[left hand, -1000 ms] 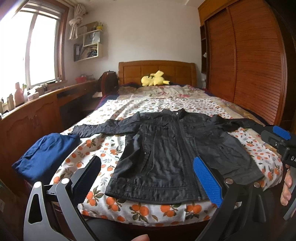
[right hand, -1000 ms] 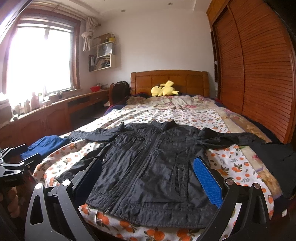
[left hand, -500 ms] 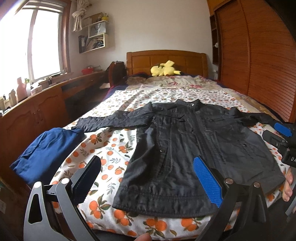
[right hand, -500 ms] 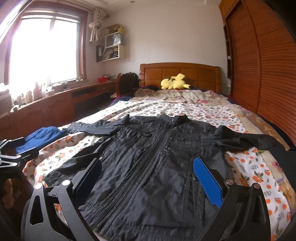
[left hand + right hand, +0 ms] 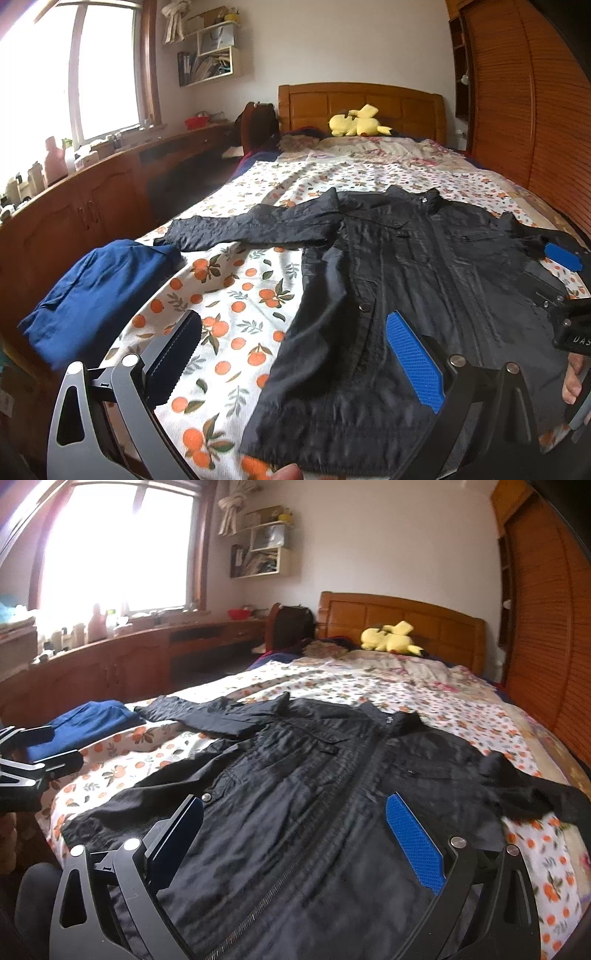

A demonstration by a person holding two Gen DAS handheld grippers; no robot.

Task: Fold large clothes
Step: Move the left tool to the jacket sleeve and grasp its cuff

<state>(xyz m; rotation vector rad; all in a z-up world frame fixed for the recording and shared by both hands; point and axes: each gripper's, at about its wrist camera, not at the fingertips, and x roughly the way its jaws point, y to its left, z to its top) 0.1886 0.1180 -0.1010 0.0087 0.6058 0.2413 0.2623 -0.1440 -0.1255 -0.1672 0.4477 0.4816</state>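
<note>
Right now the black jacket (image 5: 424, 280) lies spread face-up on the near half of the bed (image 5: 236, 295), collar toward the headboard, sleeves stretched out left and right. Both tools hover over its hem: the left gripper (image 5: 291, 354) and right gripper (image 5: 295, 834) have their jaws wide apart, holding nothing. The cloth looks thin, slick and floppy, so I'd guess it slides and sags when lifted. A sleeve cuff or the hem corner seems the sensible grip. A folded blue garment (image 5: 99, 295) sits at the left edge.
</note>
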